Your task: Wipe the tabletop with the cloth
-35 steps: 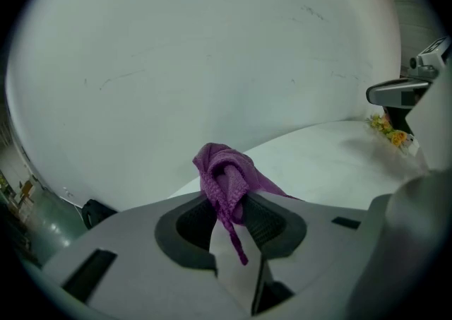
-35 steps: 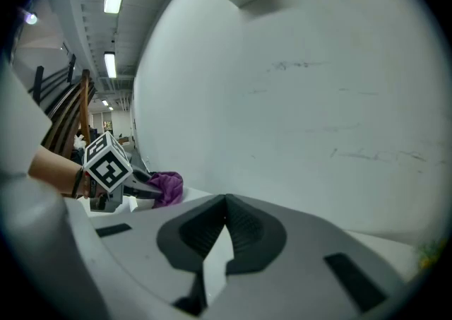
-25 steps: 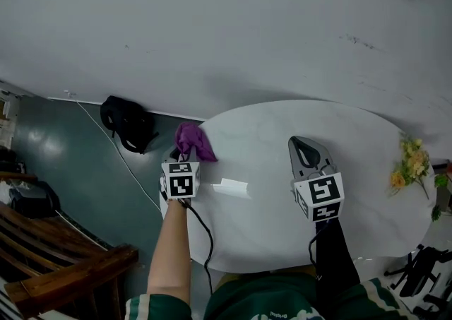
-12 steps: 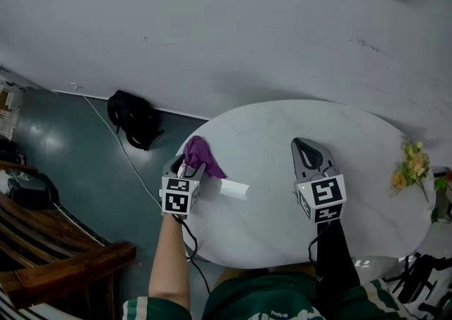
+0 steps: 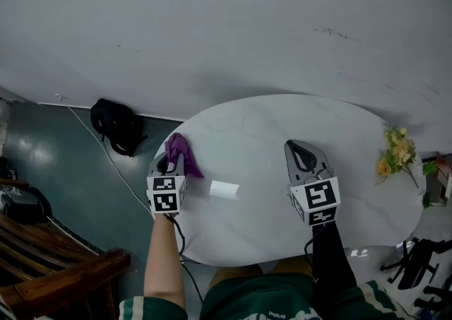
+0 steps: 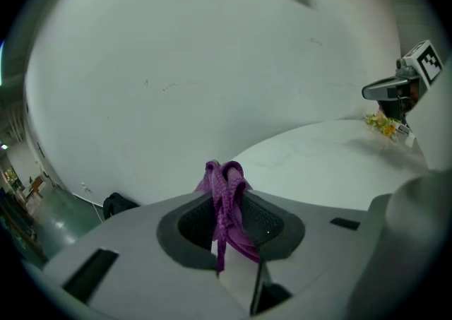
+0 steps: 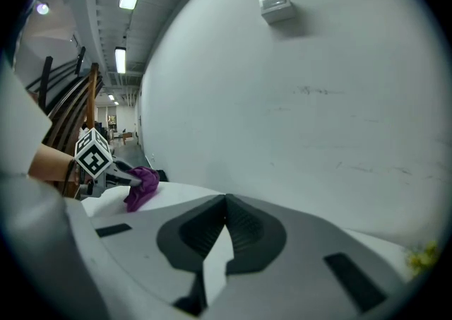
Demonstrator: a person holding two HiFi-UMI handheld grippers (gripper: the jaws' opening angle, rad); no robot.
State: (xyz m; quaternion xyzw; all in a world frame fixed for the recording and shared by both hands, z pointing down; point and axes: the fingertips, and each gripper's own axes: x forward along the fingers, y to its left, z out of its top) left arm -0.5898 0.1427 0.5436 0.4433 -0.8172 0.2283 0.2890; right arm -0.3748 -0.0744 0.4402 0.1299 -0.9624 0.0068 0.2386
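The cloth (image 6: 226, 202), purple and bunched, is pinched in the left gripper (image 5: 171, 162). Its fingers (image 6: 194, 230) have just been closing and now press on the fabric, which sticks out past the tips and trails back between them. Cloth and gripper sit over the left edge of the white oval counter (image 5: 268, 128); whether the cloth's lower end touches the surface I cannot tell. A small white slip (image 5: 224, 188) lies on the counter just to the right of that gripper. The right gripper (image 5: 302, 146) hangs over the middle of the counter, well apart from the cloth, its fingers (image 7: 198, 230) pressed together with nothing between them. Yellow flowers (image 5: 394, 156) stand at the far right edge. A black bag (image 5: 116, 126) lies on the floor by the wall.
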